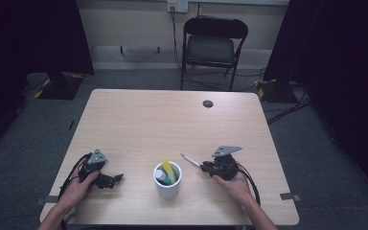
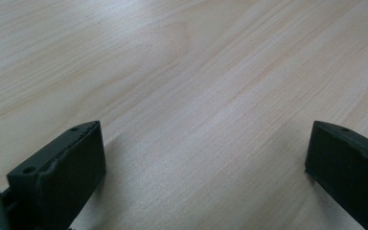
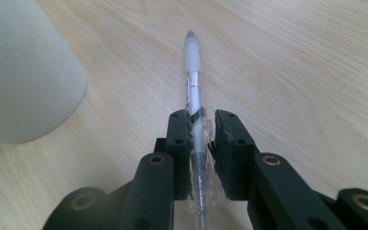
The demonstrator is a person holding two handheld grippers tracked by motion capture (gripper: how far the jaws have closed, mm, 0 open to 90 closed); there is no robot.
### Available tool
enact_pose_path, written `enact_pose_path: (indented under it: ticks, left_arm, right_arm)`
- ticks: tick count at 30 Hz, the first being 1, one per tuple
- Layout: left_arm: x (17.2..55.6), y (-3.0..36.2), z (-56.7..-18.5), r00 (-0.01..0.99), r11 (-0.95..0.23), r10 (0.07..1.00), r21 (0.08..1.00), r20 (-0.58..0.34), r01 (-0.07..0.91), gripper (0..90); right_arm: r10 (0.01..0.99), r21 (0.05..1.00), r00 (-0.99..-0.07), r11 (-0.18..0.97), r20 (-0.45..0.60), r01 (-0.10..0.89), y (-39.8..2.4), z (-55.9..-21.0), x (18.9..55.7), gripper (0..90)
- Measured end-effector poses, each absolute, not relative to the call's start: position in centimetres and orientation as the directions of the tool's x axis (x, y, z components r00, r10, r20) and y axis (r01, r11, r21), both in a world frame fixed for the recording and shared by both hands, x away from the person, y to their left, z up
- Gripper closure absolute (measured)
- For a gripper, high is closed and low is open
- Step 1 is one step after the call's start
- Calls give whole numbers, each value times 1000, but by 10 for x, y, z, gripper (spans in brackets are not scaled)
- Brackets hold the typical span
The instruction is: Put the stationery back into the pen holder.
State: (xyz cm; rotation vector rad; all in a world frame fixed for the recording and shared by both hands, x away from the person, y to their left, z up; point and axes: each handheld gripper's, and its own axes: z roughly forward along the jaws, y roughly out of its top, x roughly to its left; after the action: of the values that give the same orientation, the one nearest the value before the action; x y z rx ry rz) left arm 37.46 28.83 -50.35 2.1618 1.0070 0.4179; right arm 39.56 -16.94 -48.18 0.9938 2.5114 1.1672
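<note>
Behind the pale wooden table stood a folding chair. From above, the white cup held a yellow highlighter and what looked like a green marker. Along the left gripper, jaws stood wide over bare wood. Along the right gripper, jaws pinched a clear pen beside the cup; gripped near its rear, it might pivot and strike the rim.

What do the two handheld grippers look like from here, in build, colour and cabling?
Both are black. The left gripper and right gripper each carry a grey three-cornered plate on top and trail a black cable back past the hand. Up close the jaws are blocky black pads on arms with round brass-coloured pivot holes. No sleeves show.
</note>
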Motion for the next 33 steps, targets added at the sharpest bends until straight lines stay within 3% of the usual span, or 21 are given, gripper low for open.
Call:
enact_pose_path:
  ticks: [22, 33]
  left_arm:
    - [375, 288, -503, 645, -449, 764, 714, -4, 536, 0]
    - [375, 288, -503, 645, -449, 764, 715, -4, 536, 0]
  right_arm:
    - [654, 721, -747, 462, 117, 517, -181, -487, 371, 744]
    - [640, 732, -759, 459, 121, 504, -182, -483, 361, 805]
